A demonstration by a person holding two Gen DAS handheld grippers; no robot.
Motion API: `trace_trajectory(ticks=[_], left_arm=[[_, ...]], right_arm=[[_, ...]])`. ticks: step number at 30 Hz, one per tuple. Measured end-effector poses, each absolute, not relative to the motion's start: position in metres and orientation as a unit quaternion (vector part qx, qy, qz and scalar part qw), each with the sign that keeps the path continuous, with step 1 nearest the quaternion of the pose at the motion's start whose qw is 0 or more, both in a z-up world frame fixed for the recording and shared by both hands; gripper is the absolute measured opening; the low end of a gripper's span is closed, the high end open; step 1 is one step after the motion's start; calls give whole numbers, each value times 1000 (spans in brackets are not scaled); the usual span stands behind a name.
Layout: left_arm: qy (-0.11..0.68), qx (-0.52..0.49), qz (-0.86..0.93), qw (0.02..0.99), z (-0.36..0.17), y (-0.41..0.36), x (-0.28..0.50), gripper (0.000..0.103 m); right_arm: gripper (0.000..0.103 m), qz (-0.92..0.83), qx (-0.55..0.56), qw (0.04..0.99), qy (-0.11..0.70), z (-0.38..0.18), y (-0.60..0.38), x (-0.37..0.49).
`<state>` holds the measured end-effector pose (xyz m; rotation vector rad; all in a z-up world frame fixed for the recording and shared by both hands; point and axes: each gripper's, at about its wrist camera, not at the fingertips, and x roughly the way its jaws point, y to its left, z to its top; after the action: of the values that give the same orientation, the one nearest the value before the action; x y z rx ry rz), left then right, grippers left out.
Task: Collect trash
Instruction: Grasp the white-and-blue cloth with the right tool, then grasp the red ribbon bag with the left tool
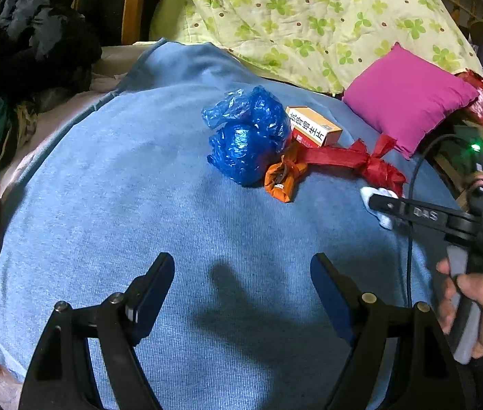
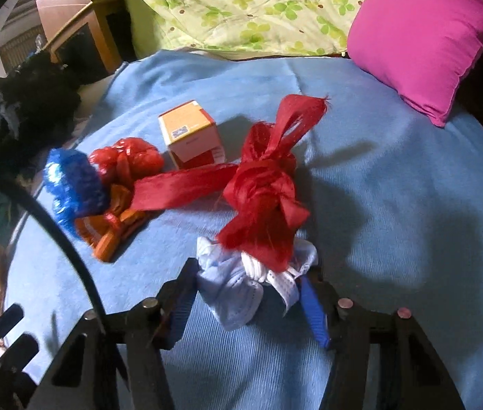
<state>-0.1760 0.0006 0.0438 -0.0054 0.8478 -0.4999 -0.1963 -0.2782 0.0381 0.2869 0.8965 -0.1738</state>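
Observation:
Trash lies on a blue blanket: a crumpled blue plastic bag, an orange wrapper, an orange-and-white medicine box and a red mesh bag. My left gripper is open and empty, well short of them. My right gripper has its fingers around a crumpled white-and-pale-blue face mask, which lies under the red mesh bag; the fingers look close to the mask but whether they pinch it is unclear. The right gripper also shows in the left wrist view at the mask.
A magenta pillow and a green clover-print quilt lie at the back. Dark clothes are piled at the left edge. A wooden cabinet stands behind. A red plastic ball sits by the blue bag.

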Motion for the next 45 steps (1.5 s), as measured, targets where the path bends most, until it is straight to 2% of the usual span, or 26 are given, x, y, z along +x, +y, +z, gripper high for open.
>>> trace_trajectory(ticks=[12,18,31,39,40,41,42,45], left_arm=[[403,45,-236,883,40,-16,-186,82],[406,85,-243,877,40,-40,-189,82],[395,96,-303,862,72,-176,-164,82],[416,141,-284,852,48,-247,-140,82],[418,149,-279,852,44,-250,-138,76],[420,147,-283,850,42,-251,-136,64],[434,141,-293,840,38,-250,-133,37],[436,123,-298,840,42,-235,-134,37]], right_arm=[[60,-50,186,886,421,48,-267,-283],[60,-87,229,912,329,72,-284,-314],[60,-168,278,924,204,103,-326,-362],[60,-151,299,921,199,101,-334,-362],[60,-150,299,921,198,101,-334,-363],[60,-150,299,921,197,100,-335,-364],[60,-150,301,921,196,99,-336,-363],[60,-151,304,920,197,98,-336,-362]])
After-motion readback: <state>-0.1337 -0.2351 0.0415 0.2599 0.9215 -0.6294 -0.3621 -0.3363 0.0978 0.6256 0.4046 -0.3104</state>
